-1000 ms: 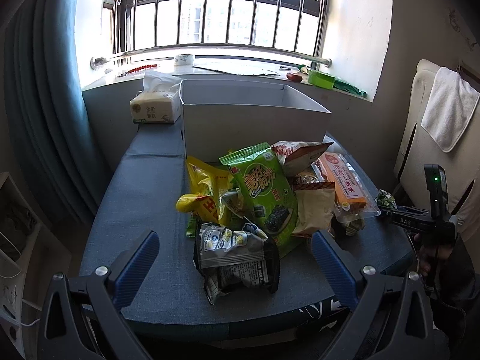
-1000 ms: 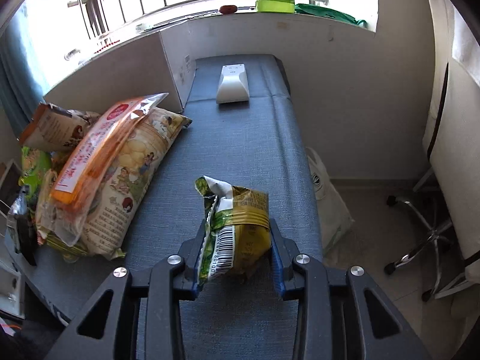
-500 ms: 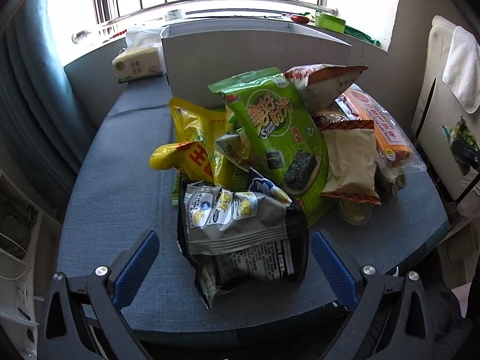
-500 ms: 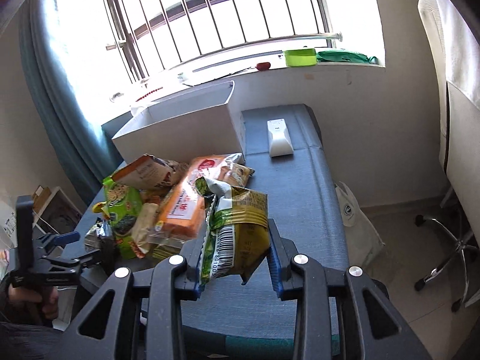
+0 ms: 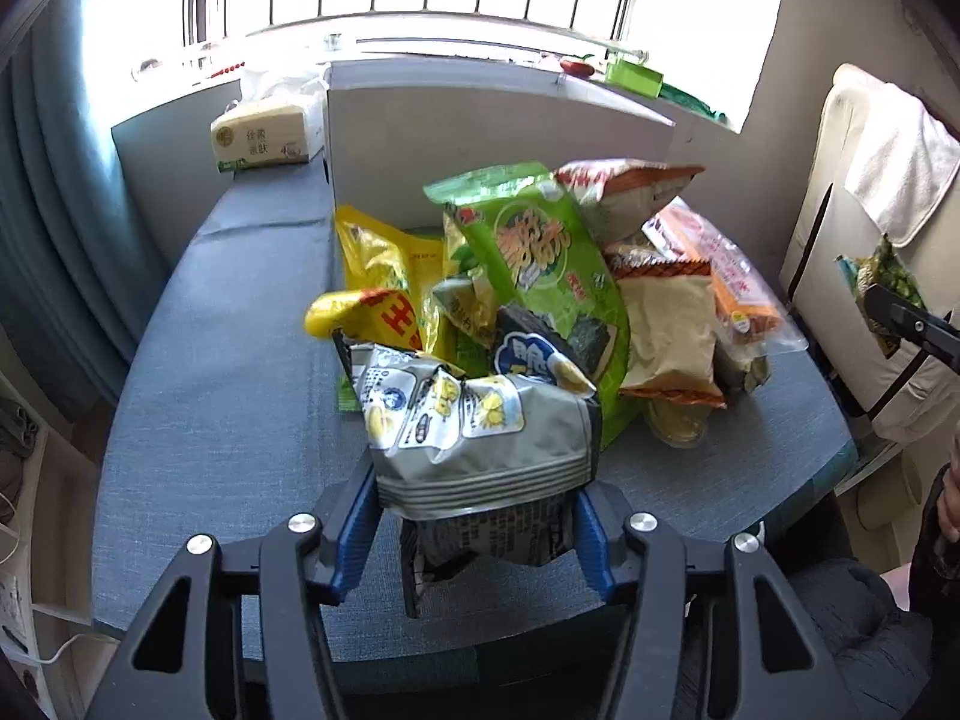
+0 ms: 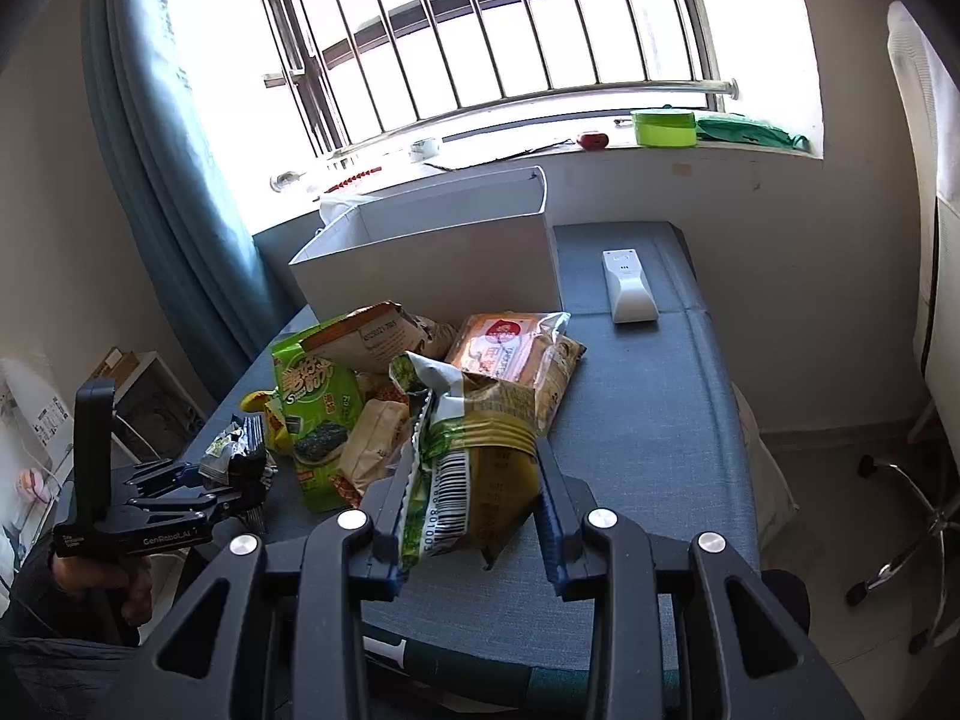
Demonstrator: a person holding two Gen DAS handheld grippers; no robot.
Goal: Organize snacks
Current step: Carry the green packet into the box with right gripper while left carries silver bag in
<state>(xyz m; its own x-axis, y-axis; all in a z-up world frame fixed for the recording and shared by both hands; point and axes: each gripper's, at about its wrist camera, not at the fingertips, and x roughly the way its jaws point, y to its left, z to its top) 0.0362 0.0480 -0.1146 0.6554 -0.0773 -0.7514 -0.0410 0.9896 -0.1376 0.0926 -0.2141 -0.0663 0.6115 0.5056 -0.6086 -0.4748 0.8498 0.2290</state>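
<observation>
2 tongs' pads [image 5: 354, 516] lie partly hidden behind gripped snack bags [image 5: 480, 438].

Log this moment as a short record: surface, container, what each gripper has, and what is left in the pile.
surface: blue padded bench
container: white box, open top, behind the pile
left gripper: jaws just closed in, pads on grey snack bag
right gripper: shut on green-and-gold snack bag
pile: green seaweed bag, yellow bag, orange packet, others
</observation>
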